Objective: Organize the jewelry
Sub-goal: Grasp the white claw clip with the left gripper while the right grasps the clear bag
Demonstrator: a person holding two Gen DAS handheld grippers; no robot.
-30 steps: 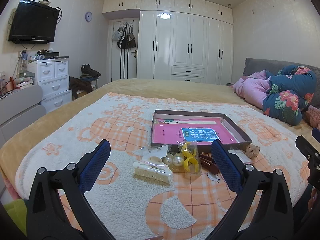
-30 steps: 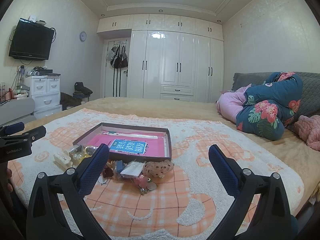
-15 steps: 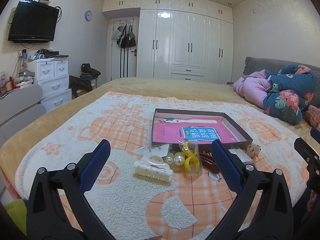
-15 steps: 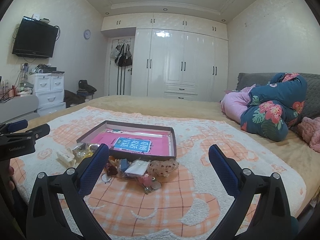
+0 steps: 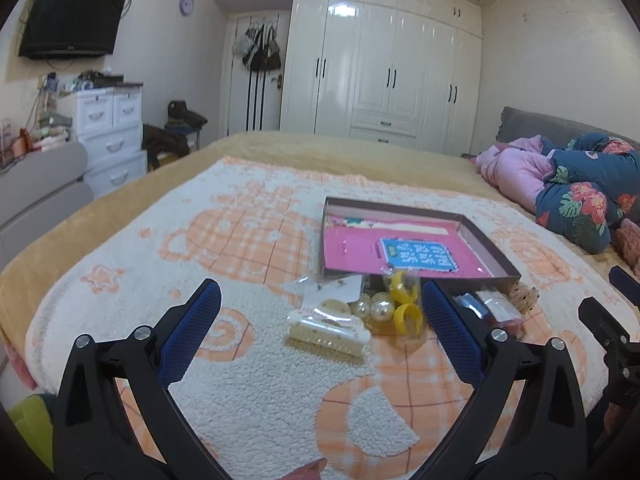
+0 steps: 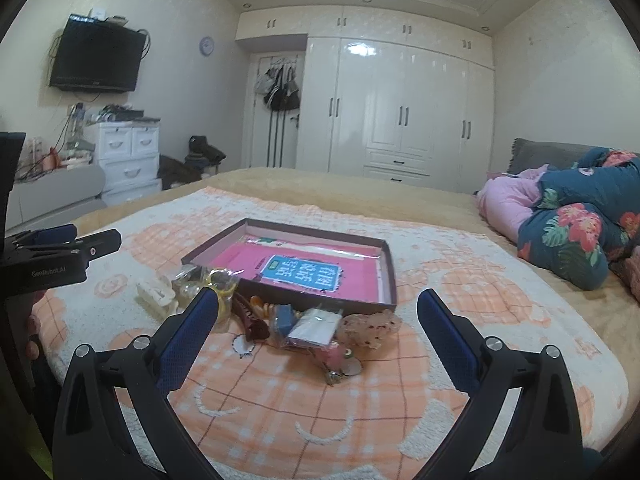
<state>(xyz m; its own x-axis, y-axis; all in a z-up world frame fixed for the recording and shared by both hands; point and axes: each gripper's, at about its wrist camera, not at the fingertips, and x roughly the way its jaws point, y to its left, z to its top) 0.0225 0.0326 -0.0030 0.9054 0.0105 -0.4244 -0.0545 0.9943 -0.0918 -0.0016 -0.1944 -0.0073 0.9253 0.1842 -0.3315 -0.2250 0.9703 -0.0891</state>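
Both claws (image 5: pixel 320 312) (image 6: pixel 316 320) spread wide, level above the trinkets (image 6: pixel 280 316).

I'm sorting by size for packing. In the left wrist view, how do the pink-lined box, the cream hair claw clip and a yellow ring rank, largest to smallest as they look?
1. Pink-lined box, though farthest away.
2. Cream hair claw clip.
3. Yellow ring, clearly smallest.

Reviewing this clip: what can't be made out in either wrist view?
- Left wrist: items right of the yellow rings, hidden behind the left hand-held gripper finger.
- Right wrist: small bagged pieces in front of the box, too small to identify.
- Both views: text on the box's blue card, unreadable.
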